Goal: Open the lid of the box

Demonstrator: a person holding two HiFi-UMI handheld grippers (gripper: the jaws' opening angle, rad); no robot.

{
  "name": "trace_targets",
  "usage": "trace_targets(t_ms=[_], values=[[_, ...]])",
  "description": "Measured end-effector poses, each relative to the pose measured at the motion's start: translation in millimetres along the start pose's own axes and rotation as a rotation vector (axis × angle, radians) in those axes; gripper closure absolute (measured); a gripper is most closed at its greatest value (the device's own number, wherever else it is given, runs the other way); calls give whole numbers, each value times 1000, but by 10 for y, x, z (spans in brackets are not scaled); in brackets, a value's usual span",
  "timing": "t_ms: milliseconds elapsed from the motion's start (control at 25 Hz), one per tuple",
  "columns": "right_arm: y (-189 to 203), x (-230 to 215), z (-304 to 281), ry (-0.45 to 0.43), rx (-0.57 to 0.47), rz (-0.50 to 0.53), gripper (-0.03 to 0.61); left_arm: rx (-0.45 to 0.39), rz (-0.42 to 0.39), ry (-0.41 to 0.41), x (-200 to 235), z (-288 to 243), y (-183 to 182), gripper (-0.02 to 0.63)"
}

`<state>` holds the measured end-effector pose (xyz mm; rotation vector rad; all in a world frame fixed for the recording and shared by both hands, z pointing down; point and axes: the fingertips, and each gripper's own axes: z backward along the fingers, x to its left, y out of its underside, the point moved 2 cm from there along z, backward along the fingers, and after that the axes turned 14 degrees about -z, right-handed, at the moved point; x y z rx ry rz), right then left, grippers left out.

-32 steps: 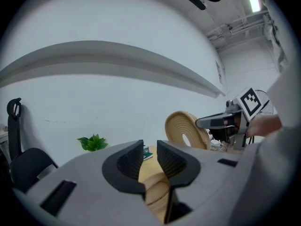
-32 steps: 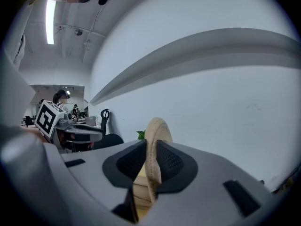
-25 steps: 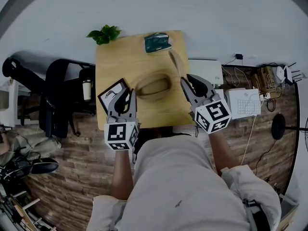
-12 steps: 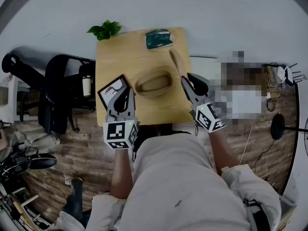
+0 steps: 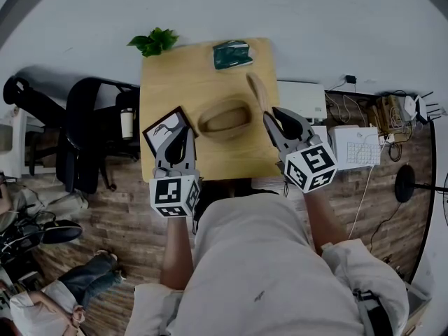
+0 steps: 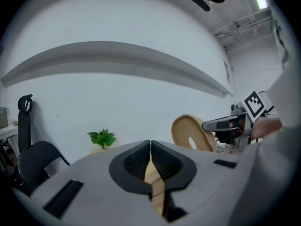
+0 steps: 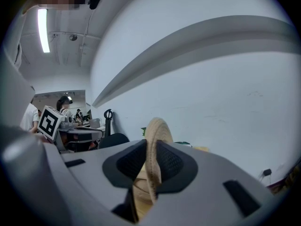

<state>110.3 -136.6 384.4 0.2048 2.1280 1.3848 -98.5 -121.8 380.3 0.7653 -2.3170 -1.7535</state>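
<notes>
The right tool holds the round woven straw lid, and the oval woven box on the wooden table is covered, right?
Not covered: the oval woven box on the wooden table stands open, as the head view shows. The right tool does hold the round woven straw lid.

Office-like workspace: black office chairs [image 5: 82,142], cluttered desks [image 7: 82,134], ceiling tube light [image 7: 43,29], floor cables [image 5: 383,112].

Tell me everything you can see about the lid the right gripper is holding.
The lid is a tan disc of coiled, woven fibre, like straw, with a hole near its middle. It is off the box and stands on edge by the box's right end. The right gripper is shut on its rim, a pad on each face. Whether it also touches the table can't be told.
</notes>
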Motion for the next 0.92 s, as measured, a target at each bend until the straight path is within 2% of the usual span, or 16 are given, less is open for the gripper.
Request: trace_targets(t_ms=[920], values=[[17,56,-14,-13,7,10,509,-5,10,-2,15,29,22,600]])
